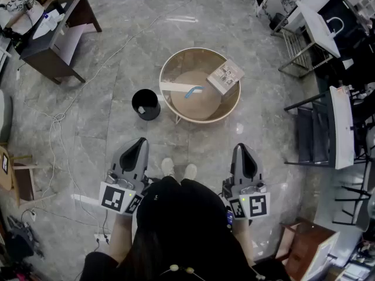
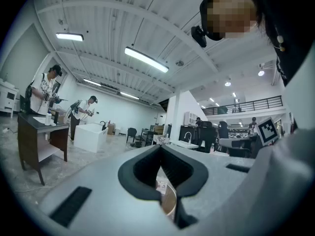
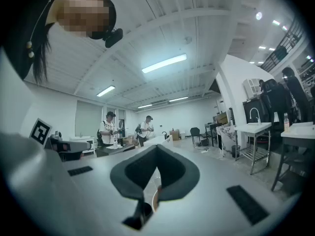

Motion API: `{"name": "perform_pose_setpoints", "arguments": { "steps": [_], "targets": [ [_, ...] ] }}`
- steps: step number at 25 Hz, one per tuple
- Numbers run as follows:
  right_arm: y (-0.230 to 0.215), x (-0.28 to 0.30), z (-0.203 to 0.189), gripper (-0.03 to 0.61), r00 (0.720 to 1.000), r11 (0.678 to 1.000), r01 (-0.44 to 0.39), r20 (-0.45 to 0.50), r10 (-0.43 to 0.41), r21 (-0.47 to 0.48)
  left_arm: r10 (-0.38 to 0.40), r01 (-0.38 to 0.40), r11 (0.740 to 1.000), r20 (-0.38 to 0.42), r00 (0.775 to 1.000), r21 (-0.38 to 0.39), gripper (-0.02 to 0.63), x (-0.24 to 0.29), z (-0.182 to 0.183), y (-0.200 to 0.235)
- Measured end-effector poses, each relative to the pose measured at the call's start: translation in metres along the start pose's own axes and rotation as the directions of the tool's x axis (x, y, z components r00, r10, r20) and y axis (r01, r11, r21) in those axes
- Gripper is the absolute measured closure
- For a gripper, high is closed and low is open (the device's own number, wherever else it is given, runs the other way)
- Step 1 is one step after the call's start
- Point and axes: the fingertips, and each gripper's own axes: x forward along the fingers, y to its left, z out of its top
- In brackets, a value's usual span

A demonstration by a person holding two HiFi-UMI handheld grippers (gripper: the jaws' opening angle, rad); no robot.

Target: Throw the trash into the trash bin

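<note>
A round wooden table [image 1: 170, 107] stands ahead of me on the marble floor. On it lie a patterned packet [image 1: 225, 76], a small blue piece [image 1: 193, 90] and a white strip [image 1: 176, 87]. The black trash bin [image 1: 146, 104] sits on the floor just left of the table, with something pale inside. My left gripper [image 1: 139, 142] and right gripper [image 1: 241, 148] are held level near my body, well short of the table, both shut and holding nothing. In the left gripper view the left gripper [image 2: 161, 147] has its tips together, and the table rim [image 2: 170, 200] shows below. The right gripper [image 3: 156, 147] looks the same.
A dark desk [image 1: 53, 37] stands at the far left, with cables [image 1: 58, 122] trailing over the floor. Black racks and a chair [image 1: 319, 133] line the right side, and a wooden cabinet [image 1: 304, 247] is at the near right. Two people [image 2: 44, 90] work in the background.
</note>
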Motion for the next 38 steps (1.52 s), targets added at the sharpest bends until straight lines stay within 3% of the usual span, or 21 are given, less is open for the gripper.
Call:
{"name": "perform_pose_setpoints", "arguments": {
  "steps": [12,17,23,27,30,38],
  "targets": [
    [0.000,0.001,-0.001,0.577,1.000,1.000,-0.015,-0.014,0.015,-0.011,-0.011,0.011,1.000,0.000,1.000,0.003,0.611,0.003,0.000,-0.004],
    [0.005,0.007,-0.005,0.577,0.998,0.998,-0.057,-0.015,0.057,-0.002,0.003,-0.003,1.000,0.021,1.000,-0.006,0.609,0.003,0.000,0.003],
    [0.024,0.025,-0.030,0.568,0.989,0.993,-0.119,-0.090,0.119,0.002,-0.029,0.029,0.999,0.008,1.000,-0.027,0.609,-0.001,-0.007,0.015],
    [0.035,0.031,-0.054,0.474,0.977,0.990,-0.134,-0.172,0.125,-0.039,-0.047,0.047,0.998,-0.005,0.999,-0.050,0.601,-0.001,-0.018,0.028],
    [0.041,0.033,-0.059,0.472,0.975,0.993,-0.116,-0.195,0.108,-0.029,-0.054,0.053,0.997,-0.022,0.998,-0.058,0.563,0.001,-0.022,0.034],
    [0.032,0.063,-0.073,0.469,0.962,0.989,-0.147,-0.238,0.136,-0.029,-0.043,0.037,0.996,-0.075,0.996,-0.078,0.563,0.026,-0.037,0.046]
  ]
}}
